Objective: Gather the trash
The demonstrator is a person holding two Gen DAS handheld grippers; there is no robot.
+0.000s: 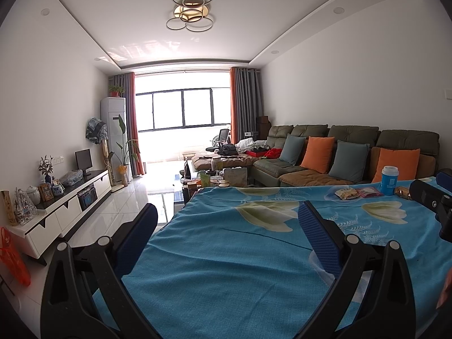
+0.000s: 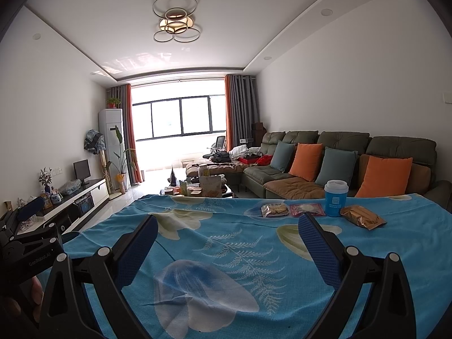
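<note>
Trash lies in a row at the far edge of the surface (image 2: 226,254), around one landmark — the blue cup (image 2: 335,197): a gold wrapper (image 2: 362,216) just right of it, a pink packet (image 2: 306,209) and a clear snack packet (image 2: 274,209) to its left. Left claw (image 1: 227,219) and right claw (image 2: 227,230) both hover released, empty, well short of the cup.
</note>
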